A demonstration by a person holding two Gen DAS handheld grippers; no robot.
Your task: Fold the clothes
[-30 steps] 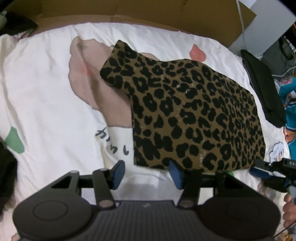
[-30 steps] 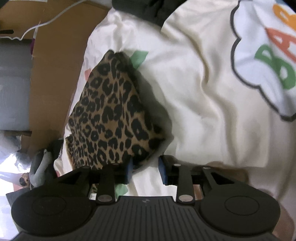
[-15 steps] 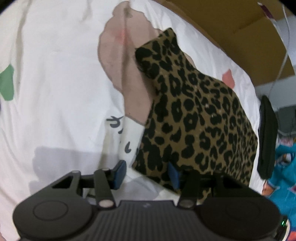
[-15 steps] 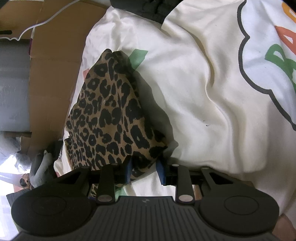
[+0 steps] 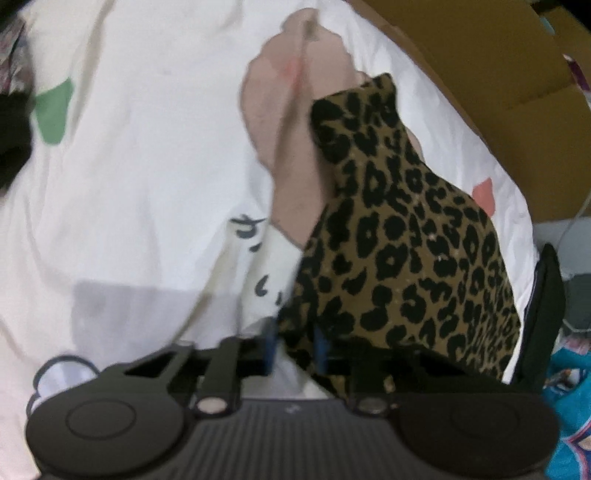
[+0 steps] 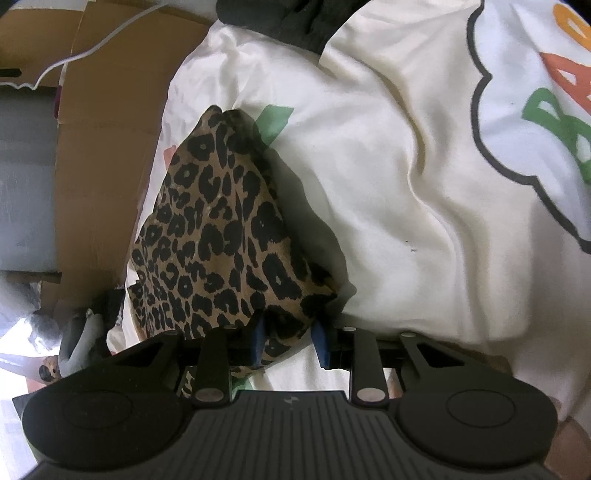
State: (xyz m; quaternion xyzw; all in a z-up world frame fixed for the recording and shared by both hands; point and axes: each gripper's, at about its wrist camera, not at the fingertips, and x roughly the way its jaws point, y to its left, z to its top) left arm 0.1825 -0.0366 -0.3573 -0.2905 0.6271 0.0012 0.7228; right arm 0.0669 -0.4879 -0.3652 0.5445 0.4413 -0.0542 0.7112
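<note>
On printed bedsheet, both fingers pairs clamped onto leopard-print garment corners.

Bedsheet open left; cardboard blocks far side.

Both the left gripper and the right gripper are matte black with ribbed housings. Each carries blue finger pads, round discs at both sides, and silver pivot screws.

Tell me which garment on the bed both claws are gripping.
The brown-and-black leopard-print cloth, pinched at its near edge by left claw and right claw; the black garments lie untouched.
</note>
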